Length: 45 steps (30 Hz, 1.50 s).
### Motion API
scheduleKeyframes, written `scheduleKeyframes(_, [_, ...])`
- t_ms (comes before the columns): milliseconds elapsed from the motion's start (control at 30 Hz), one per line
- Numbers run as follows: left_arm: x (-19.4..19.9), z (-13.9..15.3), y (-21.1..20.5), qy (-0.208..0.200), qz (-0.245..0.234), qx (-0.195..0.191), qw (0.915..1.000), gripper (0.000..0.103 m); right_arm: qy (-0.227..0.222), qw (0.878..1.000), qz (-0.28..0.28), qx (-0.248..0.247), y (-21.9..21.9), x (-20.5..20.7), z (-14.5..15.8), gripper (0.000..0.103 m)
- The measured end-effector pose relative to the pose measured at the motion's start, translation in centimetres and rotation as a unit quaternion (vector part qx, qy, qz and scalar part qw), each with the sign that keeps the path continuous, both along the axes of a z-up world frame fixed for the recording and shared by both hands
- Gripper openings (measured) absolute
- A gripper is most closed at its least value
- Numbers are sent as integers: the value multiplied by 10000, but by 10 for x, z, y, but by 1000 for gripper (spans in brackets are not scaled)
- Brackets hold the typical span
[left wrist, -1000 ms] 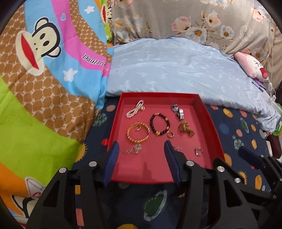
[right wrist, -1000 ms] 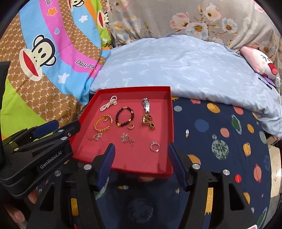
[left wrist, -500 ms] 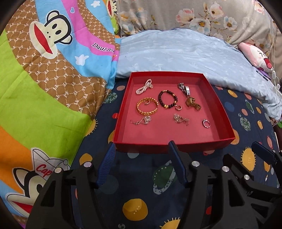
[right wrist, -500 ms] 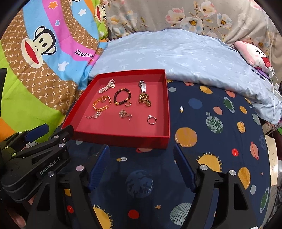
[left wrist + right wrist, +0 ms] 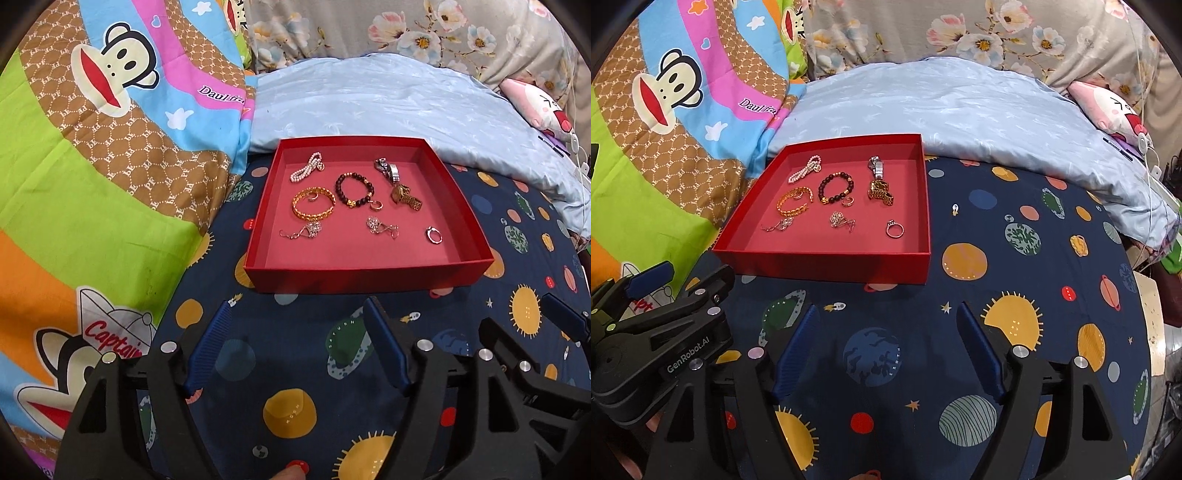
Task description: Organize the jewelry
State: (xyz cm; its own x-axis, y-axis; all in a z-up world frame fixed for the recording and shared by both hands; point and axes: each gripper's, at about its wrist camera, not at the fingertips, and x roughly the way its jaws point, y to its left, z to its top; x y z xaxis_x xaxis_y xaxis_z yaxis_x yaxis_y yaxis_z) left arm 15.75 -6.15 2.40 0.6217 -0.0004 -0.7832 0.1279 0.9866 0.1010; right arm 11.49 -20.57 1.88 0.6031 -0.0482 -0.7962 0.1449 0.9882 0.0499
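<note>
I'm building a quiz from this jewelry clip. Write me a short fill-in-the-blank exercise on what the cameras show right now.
1. All the jewelry lies inside a shallow tray whose color is ____.
2. The left hand-held gripper and the right hand-held gripper both have their jaws ____, holding nothing.
3. The white pearl bracelet lies in the tray's far ____ corner.
4. The dark sheet under the tray is printed with suns and ____.

Missing words: red; open; left; planets
</note>
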Motion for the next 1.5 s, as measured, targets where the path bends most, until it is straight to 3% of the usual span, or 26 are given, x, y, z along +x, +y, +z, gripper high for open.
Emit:
scheduleKeyframes(667, [-16,6,5,-29,57,-24,10000,72,-87,9999,-44,-28,3,-15,7,78])
scheduleKeyframes(833, [-17,8,8,-69,137,-15,9999,79,-127,9999,-83,21,1,-17,8,81])
scheduleKeyframes(1500, [-20,12,9,-130,145,16,9998,80,-177,9998,-131,26,-1,-19,10,83])
